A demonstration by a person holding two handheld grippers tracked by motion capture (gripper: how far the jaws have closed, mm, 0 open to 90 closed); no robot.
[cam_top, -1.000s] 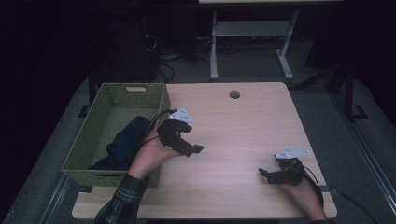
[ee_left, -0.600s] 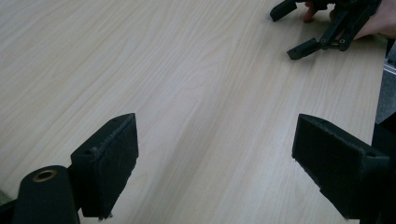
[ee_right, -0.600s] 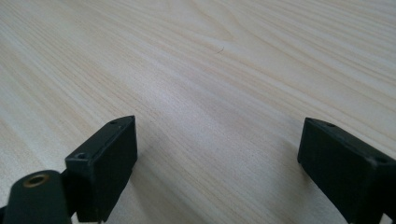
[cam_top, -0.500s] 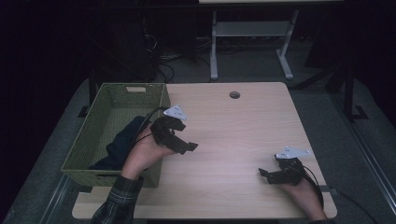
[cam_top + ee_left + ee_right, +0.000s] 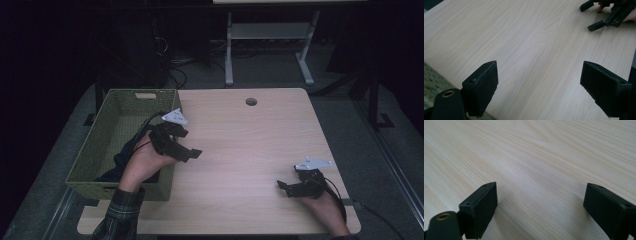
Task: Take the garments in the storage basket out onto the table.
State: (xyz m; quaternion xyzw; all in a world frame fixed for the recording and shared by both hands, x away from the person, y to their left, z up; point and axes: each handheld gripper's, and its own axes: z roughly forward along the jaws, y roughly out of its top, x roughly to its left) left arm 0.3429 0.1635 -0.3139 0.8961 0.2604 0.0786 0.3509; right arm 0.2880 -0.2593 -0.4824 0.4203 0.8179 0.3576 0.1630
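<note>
The left gripper [image 5: 192, 152] hovers wide open and empty beside the basket [image 5: 95, 150], where the dark cloth [image 5: 125, 150] lies. The right gripper [image 5: 285, 187] rests idle on the table [image 5: 250, 135], likewise wide open and empty.

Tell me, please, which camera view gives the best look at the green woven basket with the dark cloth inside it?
The high view: it shows the whole green woven basket at the table's left edge, with the dark cloth inside, partly behind the left gripper. The left gripper view catches a green corner of it at bottom left. The right gripper view looks at bare wooden tabletop.
</note>
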